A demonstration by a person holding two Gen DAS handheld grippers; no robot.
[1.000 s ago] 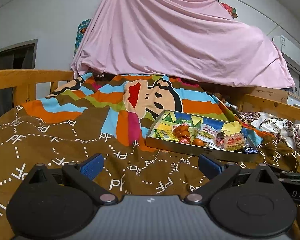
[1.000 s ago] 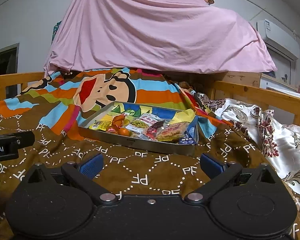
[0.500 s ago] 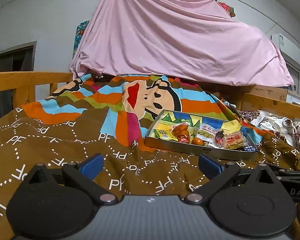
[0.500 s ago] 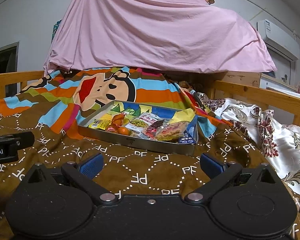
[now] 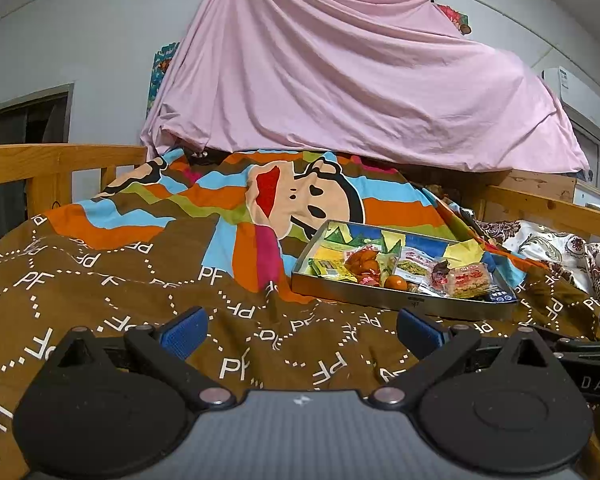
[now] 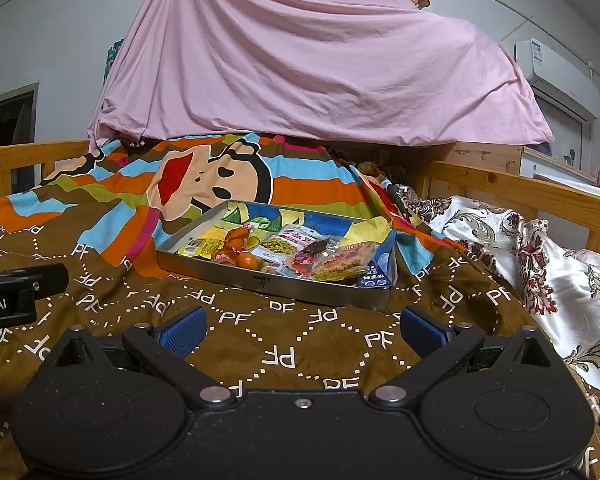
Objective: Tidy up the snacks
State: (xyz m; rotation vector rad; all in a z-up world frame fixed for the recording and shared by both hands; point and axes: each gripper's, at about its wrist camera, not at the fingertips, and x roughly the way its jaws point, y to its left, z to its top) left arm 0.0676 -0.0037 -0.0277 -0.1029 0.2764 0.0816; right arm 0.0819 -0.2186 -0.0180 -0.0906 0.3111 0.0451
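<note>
Tray of snacks lying on the blanket ahead of both grippers

The tray (image 6: pixel 274 282) is sitting on the blanket (image 6: pixel 284 344), holding the snack packets (image 6: pixel 292 250); a draped sheet (image 6: pixel 320 64) is hanging behind it, a floral quilt (image 6: pixel 560 276) is lying to its right, against the bed rail (image 6: pixel 532 190).

Snack tray (image 6: pixel 300 286) on blanket (image 6: pixel 284 344), R claw (image 6: pixel 300 332) agape.
</note>
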